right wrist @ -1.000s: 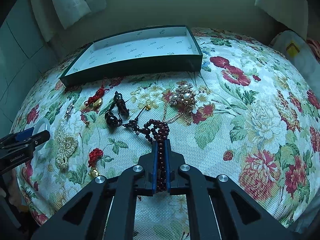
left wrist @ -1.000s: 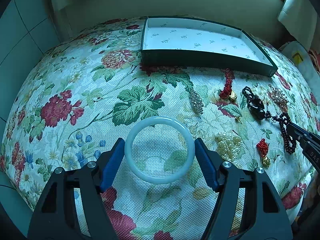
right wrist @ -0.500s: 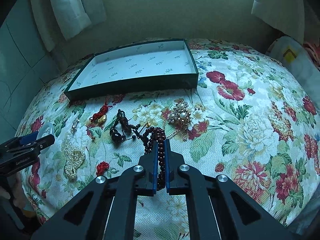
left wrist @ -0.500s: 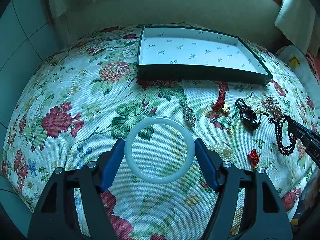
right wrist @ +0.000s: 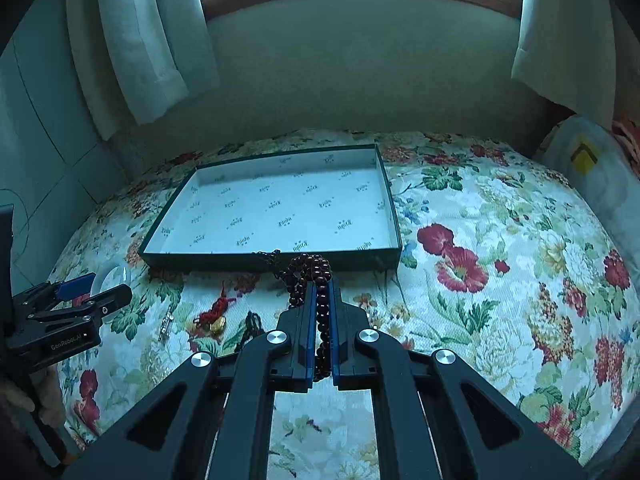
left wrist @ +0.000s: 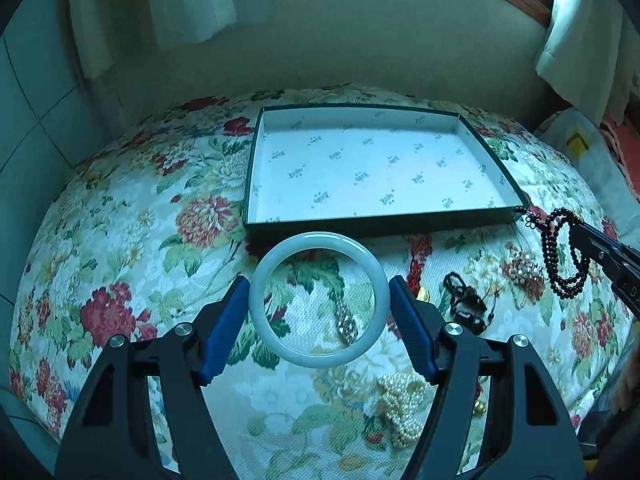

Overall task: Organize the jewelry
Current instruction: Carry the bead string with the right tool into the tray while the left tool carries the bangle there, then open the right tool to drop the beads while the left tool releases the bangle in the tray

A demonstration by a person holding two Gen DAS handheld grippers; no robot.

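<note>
Above the floral cloth (left wrist: 120,240), the left gripper (left wrist: 319,300) clamps a pale bangle (left wrist: 319,300) between its 2 fingers while the right gripper (right wrist: 322,320) pinches a dark bead strand (right wrist: 310,270), both just near of the box (left wrist: 372,224).

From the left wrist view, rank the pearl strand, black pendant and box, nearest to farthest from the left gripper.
1. pearl strand, just below its right finger.
2. black pendant, to its right.
3. box, ahead.

The left gripper holds the bangle.
</note>
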